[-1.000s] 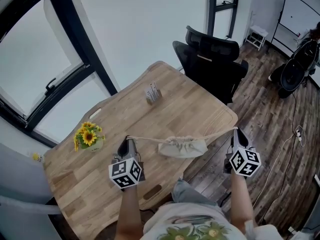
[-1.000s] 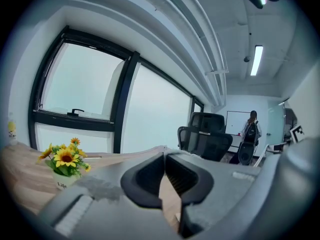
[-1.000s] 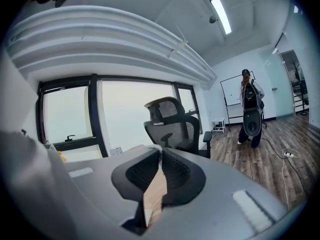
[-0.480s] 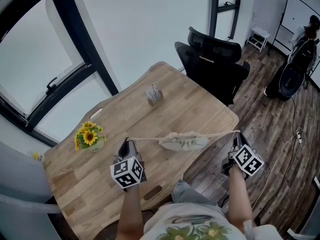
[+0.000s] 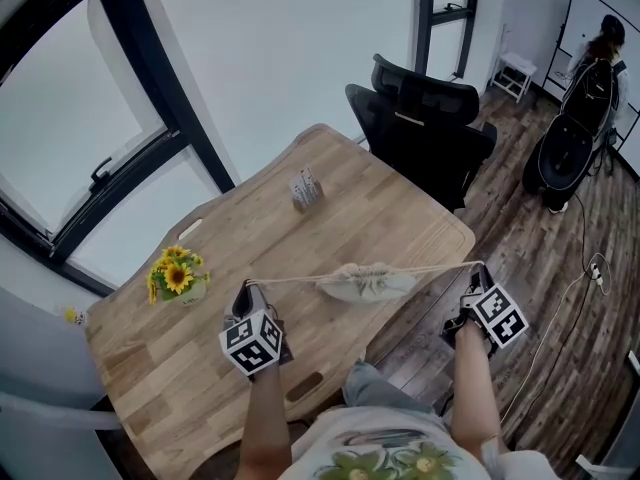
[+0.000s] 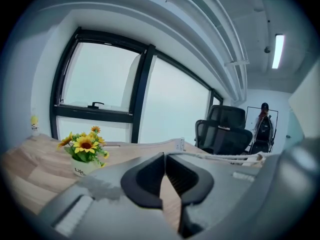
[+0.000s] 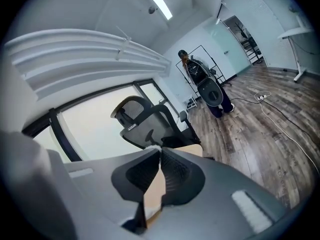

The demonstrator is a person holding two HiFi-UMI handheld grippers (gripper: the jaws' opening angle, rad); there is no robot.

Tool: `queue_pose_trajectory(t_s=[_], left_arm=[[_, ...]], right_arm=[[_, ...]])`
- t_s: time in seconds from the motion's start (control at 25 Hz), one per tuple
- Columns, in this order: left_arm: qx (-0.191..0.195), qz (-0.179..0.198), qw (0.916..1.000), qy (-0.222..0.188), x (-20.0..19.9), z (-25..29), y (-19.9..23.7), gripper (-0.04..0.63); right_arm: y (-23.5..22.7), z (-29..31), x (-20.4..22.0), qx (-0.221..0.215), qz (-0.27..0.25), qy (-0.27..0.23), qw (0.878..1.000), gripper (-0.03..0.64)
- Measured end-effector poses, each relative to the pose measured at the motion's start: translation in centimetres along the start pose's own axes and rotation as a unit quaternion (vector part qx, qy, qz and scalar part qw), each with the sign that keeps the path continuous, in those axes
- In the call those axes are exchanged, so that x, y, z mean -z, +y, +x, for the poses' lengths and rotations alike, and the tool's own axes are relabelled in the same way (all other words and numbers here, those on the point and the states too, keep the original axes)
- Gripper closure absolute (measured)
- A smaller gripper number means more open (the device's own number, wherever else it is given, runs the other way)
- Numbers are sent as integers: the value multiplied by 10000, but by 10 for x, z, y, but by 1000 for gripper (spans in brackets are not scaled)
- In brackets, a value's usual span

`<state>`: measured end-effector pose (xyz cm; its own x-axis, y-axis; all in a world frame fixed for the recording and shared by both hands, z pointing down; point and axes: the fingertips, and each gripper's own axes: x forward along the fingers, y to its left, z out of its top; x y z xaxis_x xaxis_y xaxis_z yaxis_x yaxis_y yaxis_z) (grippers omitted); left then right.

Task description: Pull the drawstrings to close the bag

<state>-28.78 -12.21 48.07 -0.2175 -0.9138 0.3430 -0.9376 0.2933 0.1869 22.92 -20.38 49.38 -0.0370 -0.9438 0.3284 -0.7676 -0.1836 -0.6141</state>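
The cream cloth drawstring bag [image 5: 365, 282] was located over the front part of the light wooden surface [image 5: 380, 218], its mouth gathered. The left drawstring [image 5: 295, 279] and the right drawstring [image 5: 440, 269] were stretched taut to either side. The left tool [image 5: 250, 287] was closed, its 2 jaws clamped on the left drawstring above the surface. The right tool [image 5: 478, 267] was clamped on the right drawstring, beyond the surface's edge, above the wooden floor [image 5: 560, 268]. A pot of yellow sunflowers [image 5: 178, 274] was noted well apart.
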Motion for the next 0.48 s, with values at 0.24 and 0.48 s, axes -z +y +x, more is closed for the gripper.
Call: queue_pose_trajectory(t_s=[0.24,0.48], left_arm=[[58,-94,9999,-32,-6,3,2,581],[290,572,9976,-268,-18,-5,-6,581]], right_arm=[[-3,-4,-10,-101,-25,-166,9998,601],[17,-15,-25,-358,-1106,-401,9924,598]])
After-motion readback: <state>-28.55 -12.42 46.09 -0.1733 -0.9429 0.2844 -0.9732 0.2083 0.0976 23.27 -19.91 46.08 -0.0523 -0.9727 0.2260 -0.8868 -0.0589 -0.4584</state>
